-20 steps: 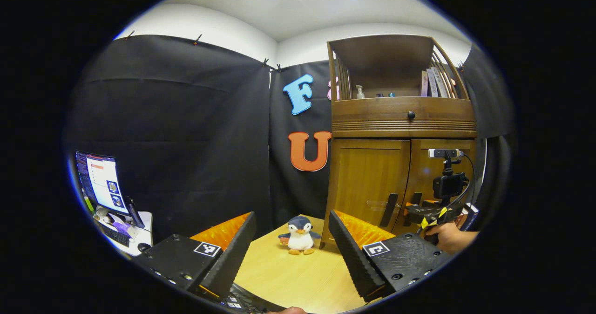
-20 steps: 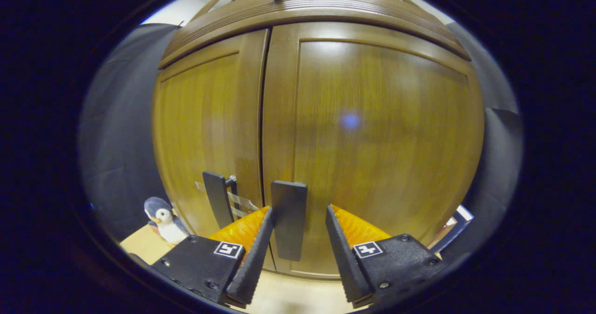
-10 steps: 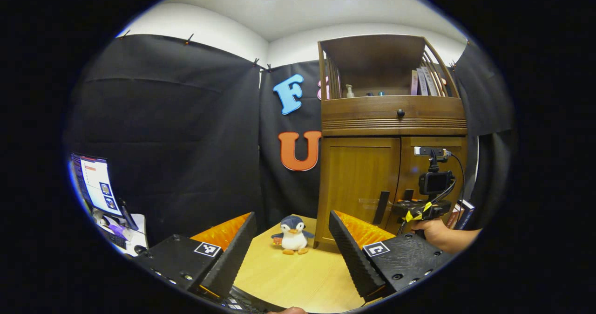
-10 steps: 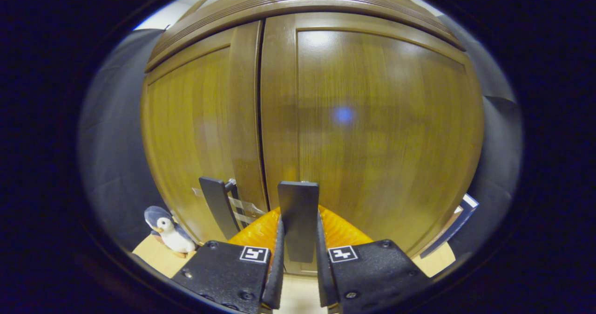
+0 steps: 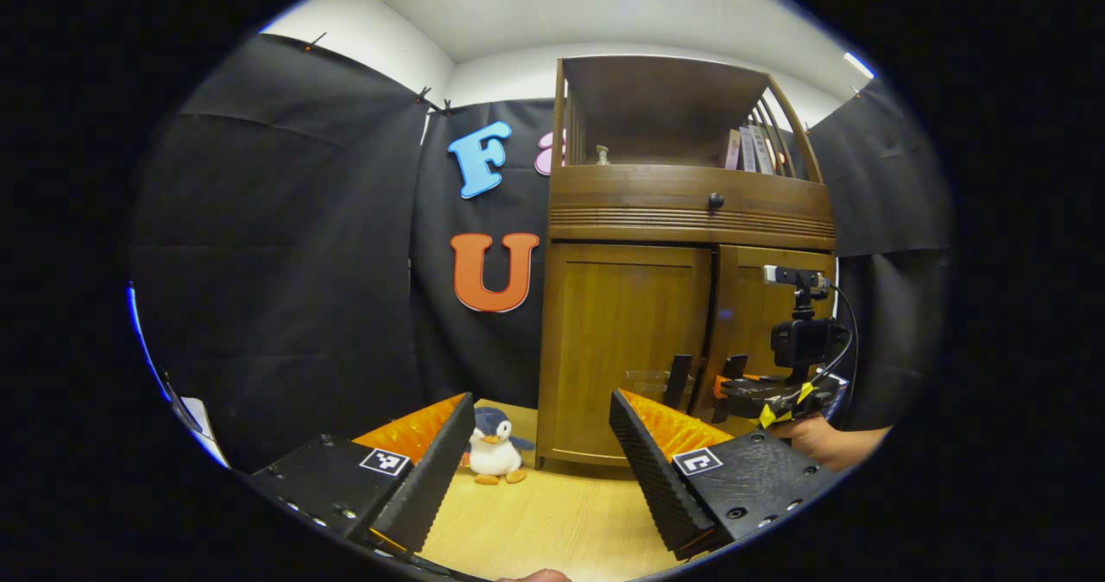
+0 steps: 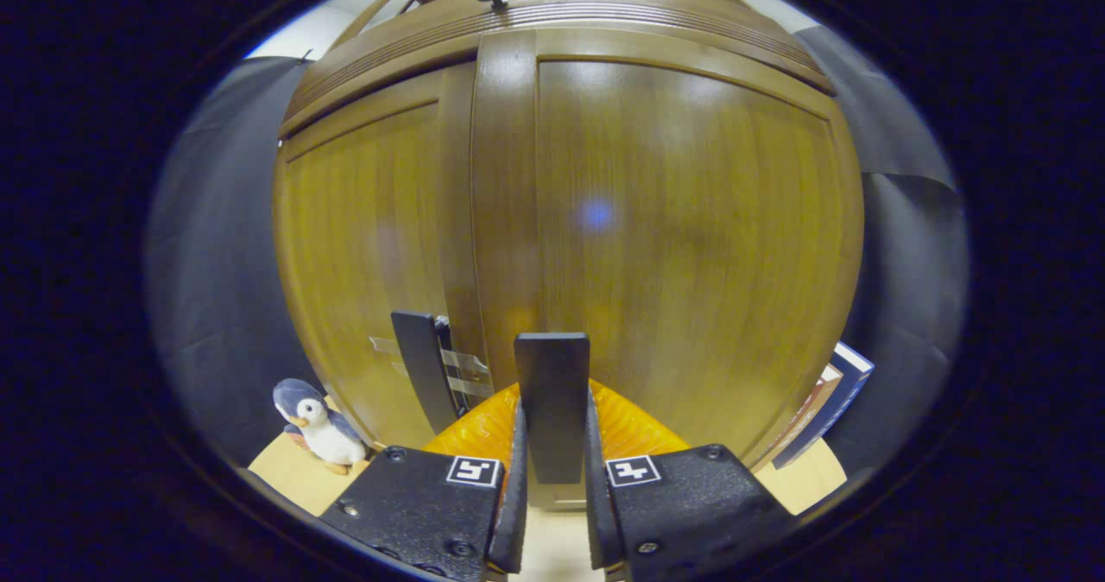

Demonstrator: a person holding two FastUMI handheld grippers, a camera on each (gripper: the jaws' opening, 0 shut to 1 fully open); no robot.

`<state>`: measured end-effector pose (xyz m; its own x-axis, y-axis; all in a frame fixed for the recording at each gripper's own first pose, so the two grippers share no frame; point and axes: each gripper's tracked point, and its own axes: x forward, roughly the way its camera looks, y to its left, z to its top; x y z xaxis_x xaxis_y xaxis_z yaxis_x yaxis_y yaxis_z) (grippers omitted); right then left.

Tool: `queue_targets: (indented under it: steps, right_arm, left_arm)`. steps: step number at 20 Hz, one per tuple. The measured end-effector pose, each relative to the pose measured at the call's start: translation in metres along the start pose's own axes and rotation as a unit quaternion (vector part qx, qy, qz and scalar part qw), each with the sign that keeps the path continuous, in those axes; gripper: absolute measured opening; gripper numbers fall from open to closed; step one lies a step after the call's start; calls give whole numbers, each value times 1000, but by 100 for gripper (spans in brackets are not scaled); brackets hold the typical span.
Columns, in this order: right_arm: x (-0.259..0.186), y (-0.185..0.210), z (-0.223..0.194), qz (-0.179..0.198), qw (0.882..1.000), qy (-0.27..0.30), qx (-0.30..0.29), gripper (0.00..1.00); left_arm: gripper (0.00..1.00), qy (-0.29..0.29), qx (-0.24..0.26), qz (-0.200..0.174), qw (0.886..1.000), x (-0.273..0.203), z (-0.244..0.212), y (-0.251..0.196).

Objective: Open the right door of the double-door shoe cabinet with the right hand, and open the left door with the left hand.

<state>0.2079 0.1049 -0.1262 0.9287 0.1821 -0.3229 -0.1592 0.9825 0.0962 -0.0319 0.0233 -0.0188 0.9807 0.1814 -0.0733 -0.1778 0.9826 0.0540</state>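
Since earlier, right tongs [image 6: 552, 478] clenched on right door handle [image 6: 552, 405]; left tongs [image 5: 539, 470] released.

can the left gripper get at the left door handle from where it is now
Probably yes. The left gripper is open and faces the left door handle across bare tabletop. The right gripper, shut on the right door handle, crowds it closely.
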Motion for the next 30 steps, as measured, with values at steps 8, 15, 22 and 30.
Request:
queue_targets:
  steps: [8, 15, 22, 30]
  right_arm:
    - [-33, -6, -9, -6, 1000, 1, 2, 32]
    - [-81, -23, -21, -7, 1000, 1, -1, 31]
    - [-122, -48, -30, -22, 1000, 2, -5, 31]
    - [-163, -87, -42, -46, 999, 12, -15, 28]
  left_arm:
    - [95, 15, 9, -67, 998, 37, -12, -17]
    - [95, 25, 0, -101, 995, 56, -18, -37]
    - [95, 32, -2, -130, 991, 67, -22, -67]
    - [95, 31, 3, -168, 985, 71, -24, -106]
